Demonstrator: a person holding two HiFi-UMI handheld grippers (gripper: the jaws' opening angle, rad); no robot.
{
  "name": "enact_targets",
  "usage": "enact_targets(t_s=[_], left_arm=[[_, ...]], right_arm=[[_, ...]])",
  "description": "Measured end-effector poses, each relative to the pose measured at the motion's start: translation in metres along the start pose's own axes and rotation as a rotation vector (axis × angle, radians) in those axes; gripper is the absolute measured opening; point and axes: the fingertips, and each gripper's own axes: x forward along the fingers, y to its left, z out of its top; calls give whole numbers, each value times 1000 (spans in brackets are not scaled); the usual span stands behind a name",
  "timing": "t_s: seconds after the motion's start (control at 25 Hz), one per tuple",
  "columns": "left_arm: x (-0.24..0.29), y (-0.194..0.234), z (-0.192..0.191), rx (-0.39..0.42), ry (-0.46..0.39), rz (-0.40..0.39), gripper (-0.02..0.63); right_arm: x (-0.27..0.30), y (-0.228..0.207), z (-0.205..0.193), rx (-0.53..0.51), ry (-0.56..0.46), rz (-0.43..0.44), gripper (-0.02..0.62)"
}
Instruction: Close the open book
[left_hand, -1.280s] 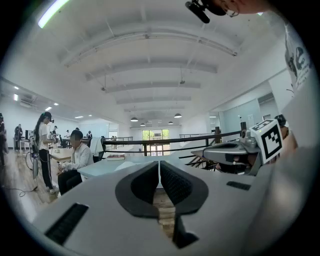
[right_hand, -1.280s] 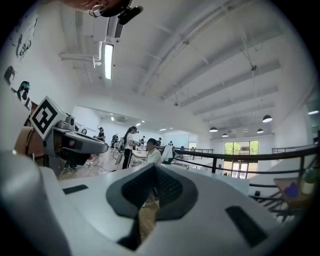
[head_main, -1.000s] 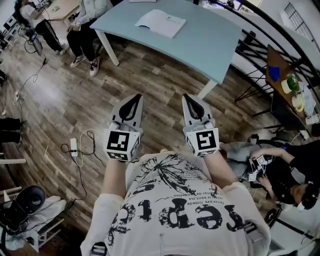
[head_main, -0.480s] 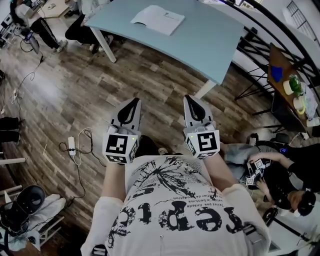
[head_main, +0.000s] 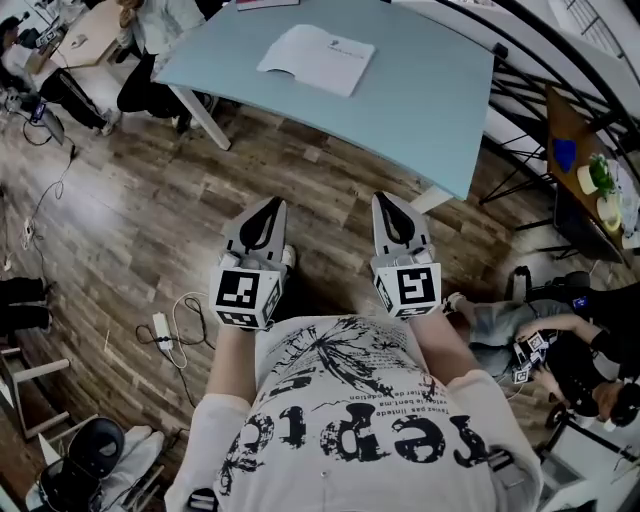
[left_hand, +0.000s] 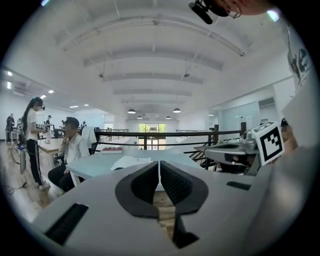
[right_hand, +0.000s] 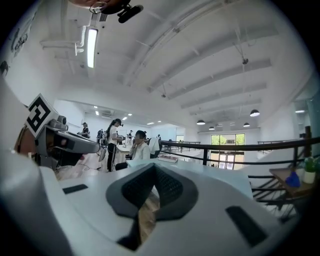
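The open book (head_main: 318, 58) lies on the blue bench (head_main: 420, 95) at twelve o'clock; left claw (head_main: 269, 204) and right claw (head_main: 385, 198), both closed, hover over wood floor (head_main: 130, 220)

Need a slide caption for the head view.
Left gripper and right gripper, both shut and empty, point toward the open book on the blue table.

An open-plan office or lab is indicated by worktables (head_main: 430, 90), seated people (left_hand: 72, 150), a mezzanine railing (left_hand: 150, 134) and a floor power strip (head_main: 161, 328).
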Motion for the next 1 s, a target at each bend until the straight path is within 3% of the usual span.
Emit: enact_targets(t_s=[0.44, 0.76, 1.0], left_arm=[[123, 188, 33, 19, 33, -165, 26], [208, 245, 24, -23, 91, -232, 26], [284, 265, 24, -41, 109, -247, 26]], right_arm=[[200, 18, 26, 43, 18, -185, 9], [288, -6, 29, 60, 28, -251, 11], [344, -52, 14, 60, 42, -271, 11]])
